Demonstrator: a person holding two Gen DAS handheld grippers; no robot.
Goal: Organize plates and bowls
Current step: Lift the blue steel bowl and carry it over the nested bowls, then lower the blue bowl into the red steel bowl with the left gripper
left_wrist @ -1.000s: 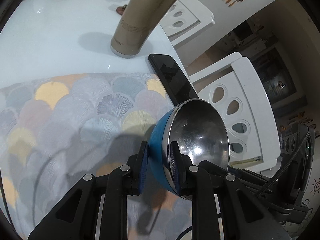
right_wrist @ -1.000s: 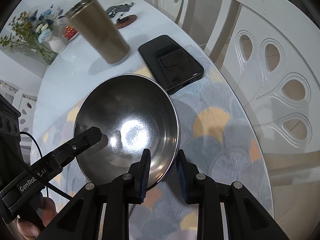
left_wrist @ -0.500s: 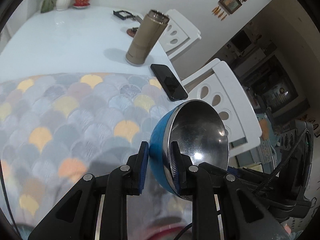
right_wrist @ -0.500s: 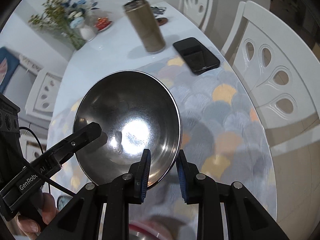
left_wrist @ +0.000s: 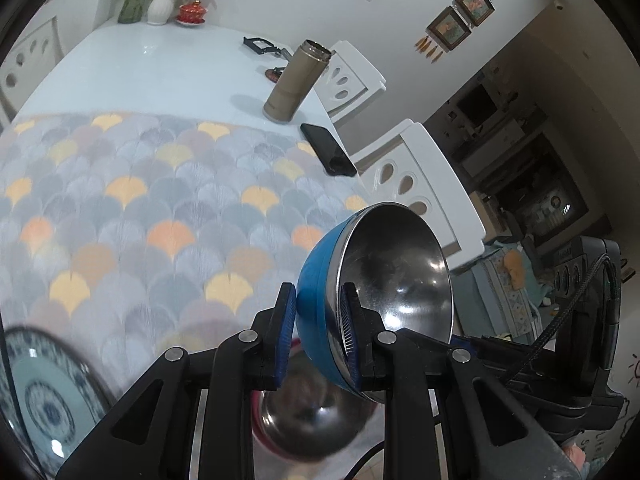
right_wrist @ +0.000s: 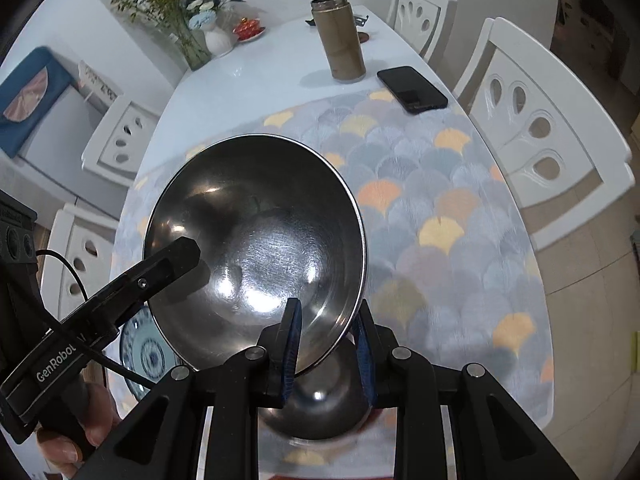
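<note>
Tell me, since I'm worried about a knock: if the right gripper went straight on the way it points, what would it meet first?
Probably the second steel bowl on the table, directly under the right gripper, which is shut on the blue bowl's rim. That carried bowl would likely touch first, though depth is unclear.

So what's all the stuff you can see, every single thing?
Blue-outside steel bowl: one, held in the air by both grippers
Red-rimmed steel bowl: one, on the table directly below
Blue-patterned plate: one, left of that bowl
Scallop-patterned tablecloth: one, grey, yellow, orange
Tan metal flask: one, standing on the white table
Black phone: one, beside the flask
Flower vases: two, far end
Red lidded cup: one, by the vases
White chairs: several, around
Left gripper, right gripper: black, clamped on rim
Hand: holds left gripper
</note>
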